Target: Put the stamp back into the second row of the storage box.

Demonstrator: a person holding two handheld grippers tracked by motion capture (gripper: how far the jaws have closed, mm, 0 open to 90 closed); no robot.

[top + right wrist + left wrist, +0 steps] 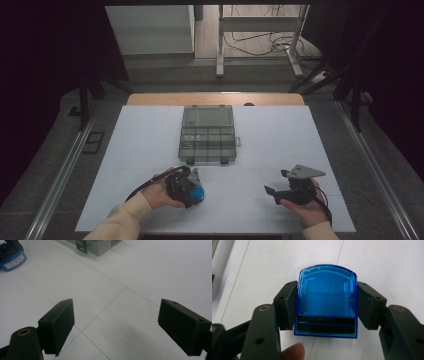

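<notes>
A small translucent blue plastic case (327, 290) lies on the white table, and both pads of my left gripper (327, 305) press on its sides. In the high view that left gripper (196, 191) sits near the front left of the table, with the blue case (199, 194) at its tip. My right gripper (276, 182) rests at the front right, held in a hand. Its jaws stand wide apart in the right gripper view, where the right gripper (125, 325) has only bare table between its pads. The blue case (11, 256) shows far off at that view's upper left.
A clear grey compartment box (207, 132) with its lid shut stands in the middle of the white table (280, 135); its corner (97, 245) shows at the top of the right gripper view. A fingertip (293, 352) pokes in below the left jaws. Table legs and cables lie beyond the far edge.
</notes>
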